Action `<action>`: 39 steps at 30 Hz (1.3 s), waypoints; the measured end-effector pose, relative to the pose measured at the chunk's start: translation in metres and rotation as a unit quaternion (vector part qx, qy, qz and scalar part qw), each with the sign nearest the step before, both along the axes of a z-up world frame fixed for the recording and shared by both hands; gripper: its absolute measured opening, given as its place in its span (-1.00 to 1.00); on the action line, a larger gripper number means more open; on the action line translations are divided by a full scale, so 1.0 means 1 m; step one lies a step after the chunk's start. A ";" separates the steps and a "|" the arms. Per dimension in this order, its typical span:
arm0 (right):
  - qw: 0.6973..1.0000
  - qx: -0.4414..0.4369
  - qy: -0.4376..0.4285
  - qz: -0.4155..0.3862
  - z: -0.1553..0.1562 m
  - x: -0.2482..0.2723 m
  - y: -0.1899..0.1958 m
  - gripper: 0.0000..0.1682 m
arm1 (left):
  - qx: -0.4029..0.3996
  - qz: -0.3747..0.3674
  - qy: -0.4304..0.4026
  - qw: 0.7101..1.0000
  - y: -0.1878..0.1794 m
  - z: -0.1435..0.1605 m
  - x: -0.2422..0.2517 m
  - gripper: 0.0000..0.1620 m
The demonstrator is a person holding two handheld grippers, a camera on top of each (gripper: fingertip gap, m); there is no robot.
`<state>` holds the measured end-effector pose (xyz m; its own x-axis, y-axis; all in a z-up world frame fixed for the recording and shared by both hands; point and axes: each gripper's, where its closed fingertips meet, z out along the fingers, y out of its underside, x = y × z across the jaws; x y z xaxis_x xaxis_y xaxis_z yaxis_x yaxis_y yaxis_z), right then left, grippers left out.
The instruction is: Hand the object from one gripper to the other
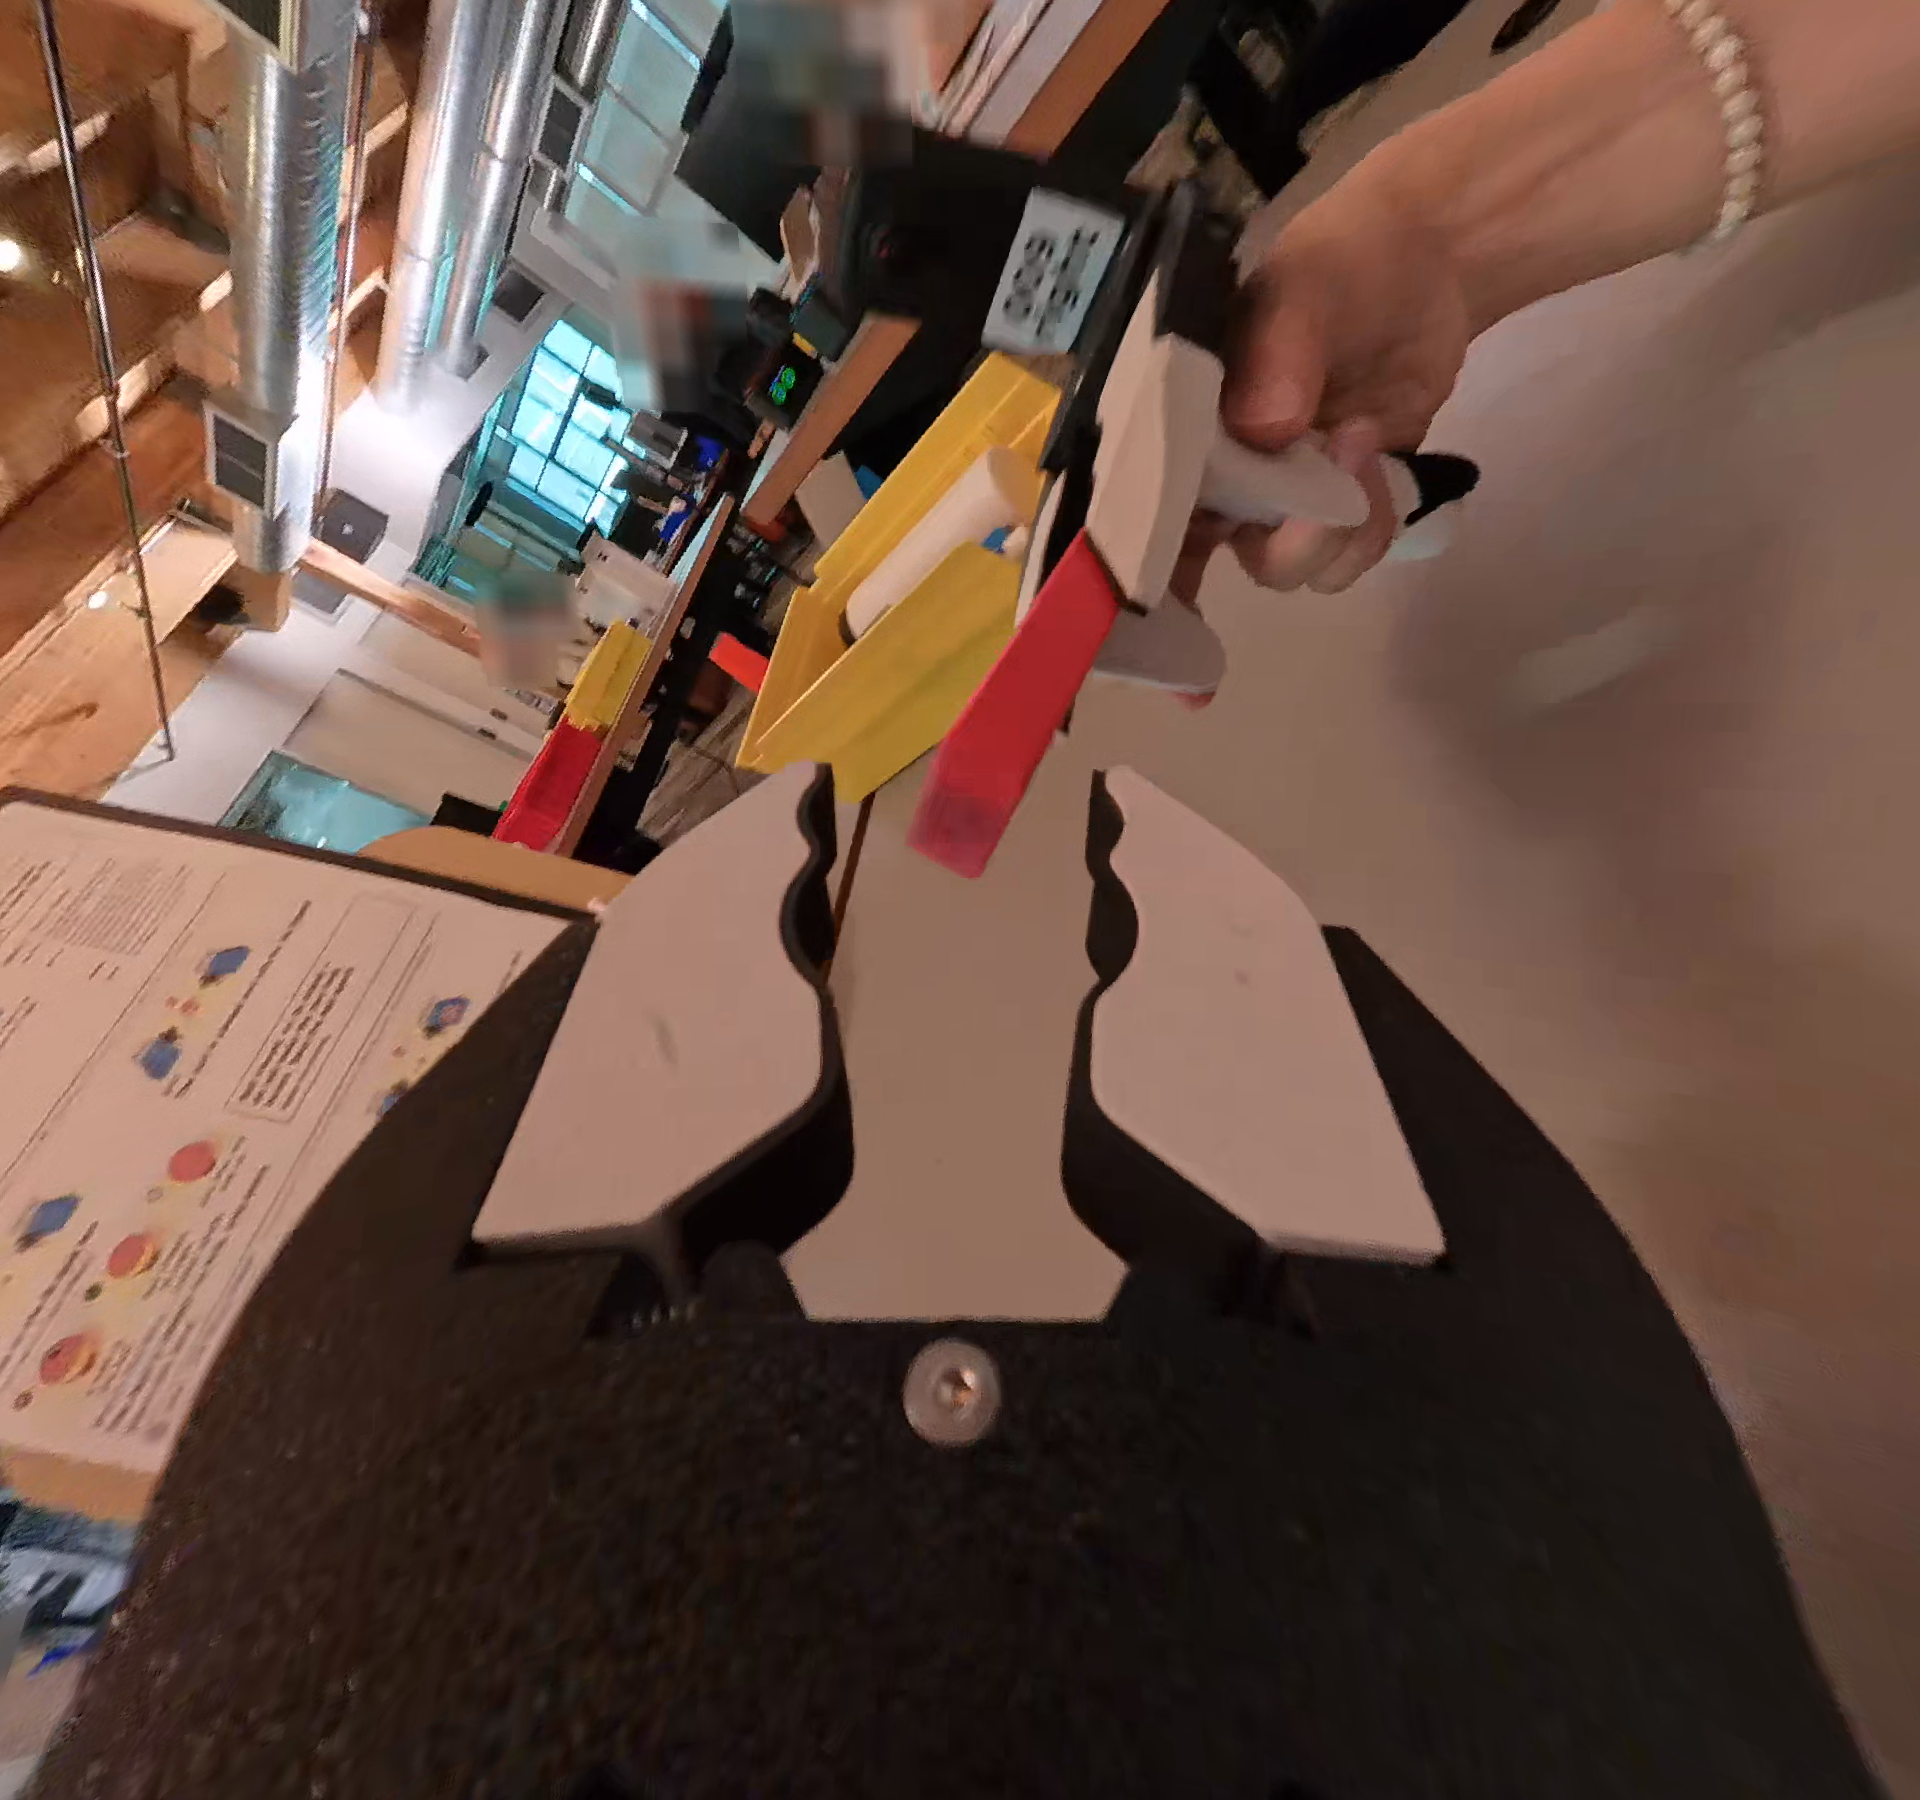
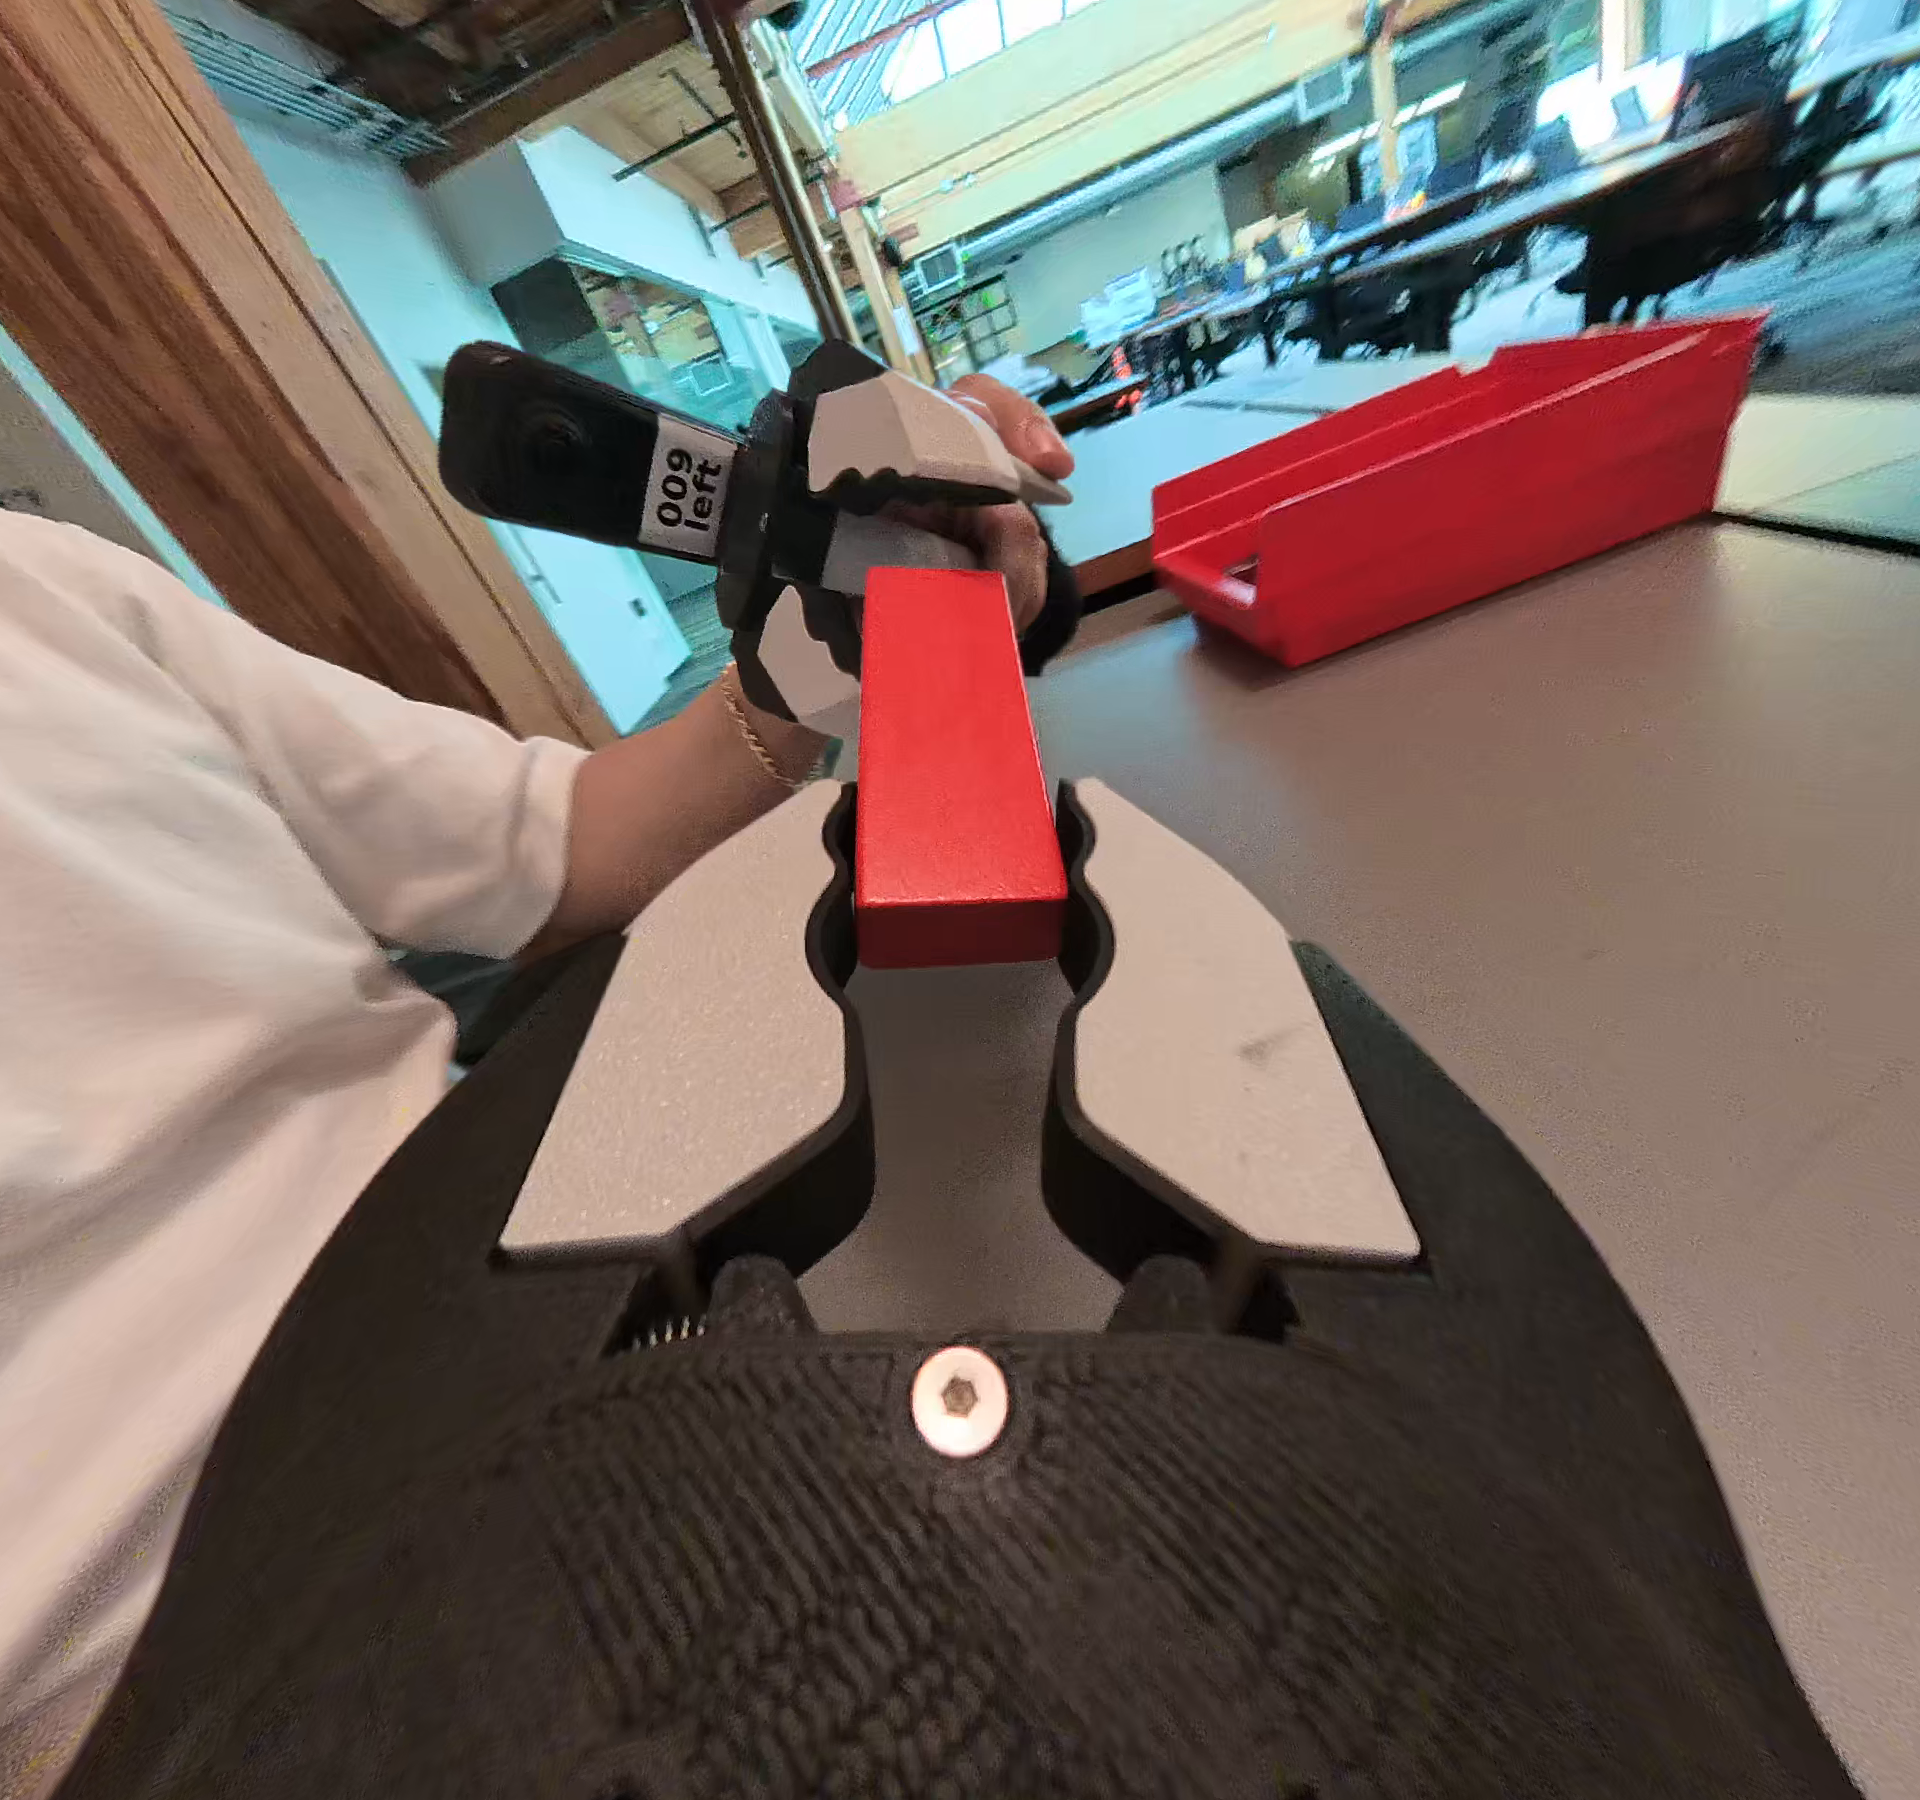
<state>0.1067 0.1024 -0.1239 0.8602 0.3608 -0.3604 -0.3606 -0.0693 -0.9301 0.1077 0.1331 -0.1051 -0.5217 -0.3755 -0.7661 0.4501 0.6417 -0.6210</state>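
A long red block [image 2: 951, 784] is clamped at its near end between my right gripper's [image 2: 956, 877] fingers, held above the grey table [image 2: 1507, 919]. My left gripper [image 2: 935, 561] is farther off in the right wrist view, with its jaws spread around the block's far end. In the left wrist view my left gripper [image 1: 961, 815] is open, and the free end of the red block [image 1: 997, 742] reaches the gap between its fingertips without being pinched. There my right gripper [image 1: 1117, 597], held by a hand, grips the block's other end.
A red bin [image 2: 1455, 483] lies on the table at the right. A yellow bin [image 1: 914, 597] holding a white cylinder [image 1: 935, 545] lies beyond the grippers. A printed sheet [image 1: 156, 1075] is at the left. A person's white sleeve [image 2: 208, 867] fills the left side. One gripper's finger ends stand about 4 centimetres off the other's.
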 end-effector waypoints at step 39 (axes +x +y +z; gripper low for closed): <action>0.982 -0.046 0.179 0.046 -0.020 0.007 0.003 -0.81 | -0.073 -0.007 0.039 0.997 0.005 -0.024 -0.005 -0.33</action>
